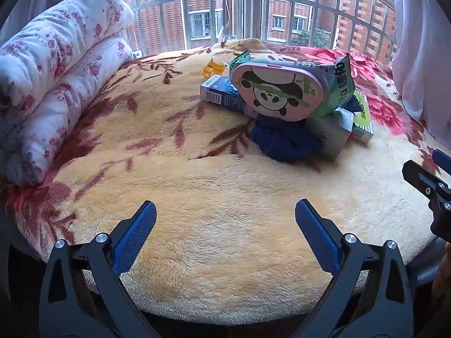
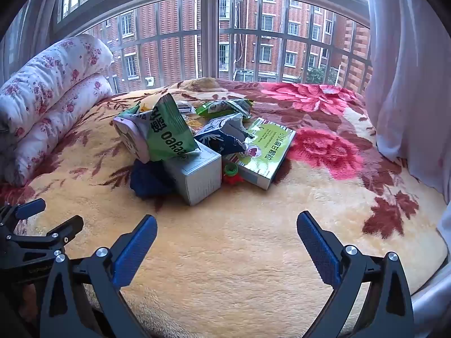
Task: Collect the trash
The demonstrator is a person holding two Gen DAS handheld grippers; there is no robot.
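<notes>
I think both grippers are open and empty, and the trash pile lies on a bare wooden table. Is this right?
Not quite. The trash pile lies on a fluffy floral blanket, not a wooden table, as the right wrist view shows. Both the left gripper and the right gripper are open and empty.

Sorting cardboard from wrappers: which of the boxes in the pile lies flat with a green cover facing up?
The flat green box at the pile's right edge. The grey box beside it is plain, and the blue barcode box sits at the pile's left.

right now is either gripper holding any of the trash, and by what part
Nothing is held. The left gripper and the right gripper both have their jaws wide open over bare blanket, short of the trash pile.
</notes>
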